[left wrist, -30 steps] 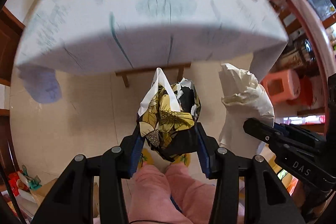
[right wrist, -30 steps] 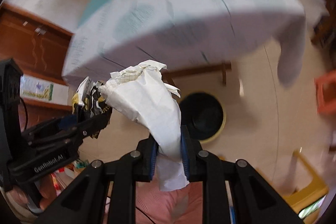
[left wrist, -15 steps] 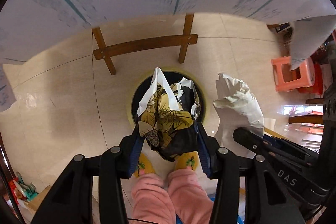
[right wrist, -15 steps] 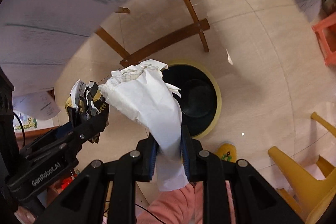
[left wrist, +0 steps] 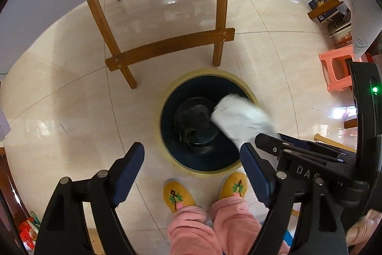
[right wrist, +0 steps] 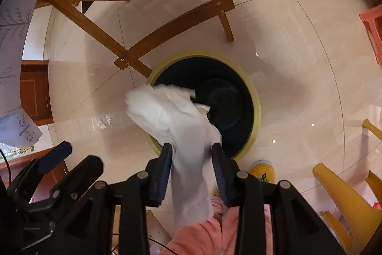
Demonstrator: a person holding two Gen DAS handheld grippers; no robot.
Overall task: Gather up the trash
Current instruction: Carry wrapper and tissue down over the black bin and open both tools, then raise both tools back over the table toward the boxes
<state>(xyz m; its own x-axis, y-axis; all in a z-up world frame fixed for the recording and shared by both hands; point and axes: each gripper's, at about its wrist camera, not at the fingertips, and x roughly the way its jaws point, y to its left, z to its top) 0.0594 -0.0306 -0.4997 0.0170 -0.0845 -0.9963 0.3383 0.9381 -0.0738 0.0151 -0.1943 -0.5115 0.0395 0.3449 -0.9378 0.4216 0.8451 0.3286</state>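
While both grippers point down over a round black bin [left wrist: 203, 160] on the floor, the left gripper [left wrist: 191, 157] is opening wide with nothing between its jaws. Crumpled white paper [right wrist: 181, 121] hangs between the right gripper's [right wrist: 192, 154] opening jaws, above the bin's rim.

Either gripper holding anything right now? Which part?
Left gripper: nothing between its opening jaws. Right gripper: white crumpled paper hangs between its opening jaws at the narrow lower part, over the bin; whether the pads still grip it cannot be told.
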